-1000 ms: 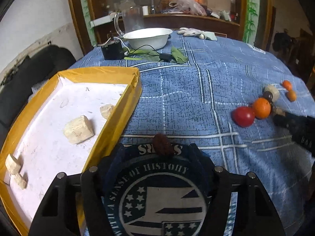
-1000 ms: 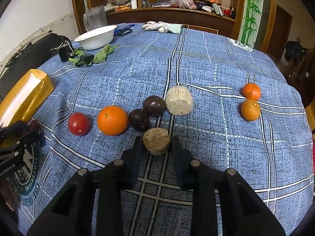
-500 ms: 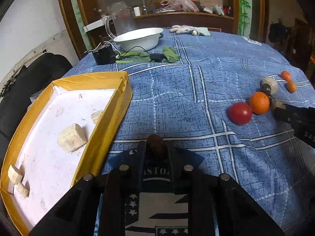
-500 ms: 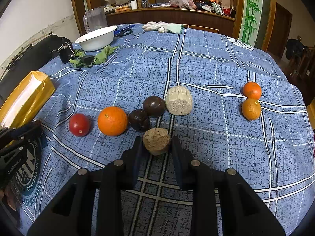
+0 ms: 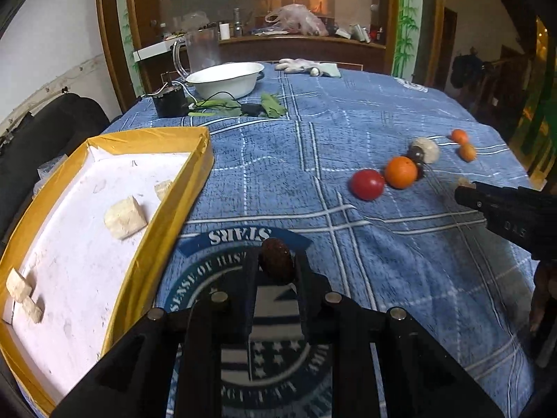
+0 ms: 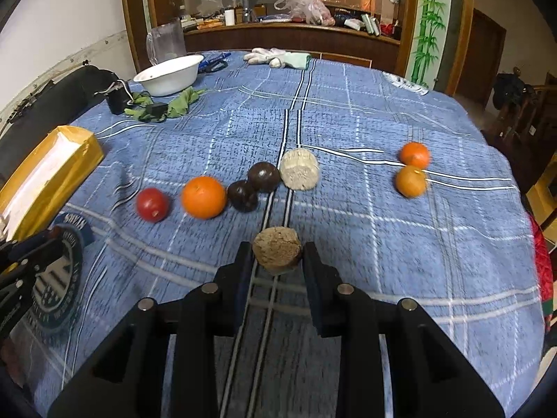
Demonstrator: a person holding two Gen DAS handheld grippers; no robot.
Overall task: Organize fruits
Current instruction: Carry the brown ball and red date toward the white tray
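My left gripper is shut on a small dark brown wrinkled fruit, held above the blue cloth just right of the yellow-rimmed tray. The tray holds several pale chunks. My right gripper is shut on a round tan fruit piece, lifted a little off the cloth. Beyond it lie a red tomato, an orange, two dark round fruits, a pale cut piece and two small tangerines. The right gripper shows at the right in the left wrist view.
A white bowl, a glass jug, green leaves, a black device and white gloves sit at the table's far side. A wooden cabinet stands behind. A dark chair is left of the tray.
My left gripper closed on the dark fruit and raised it. My right gripper, holding the tan piece, pulled back from the row of fruit and lifted slightly.
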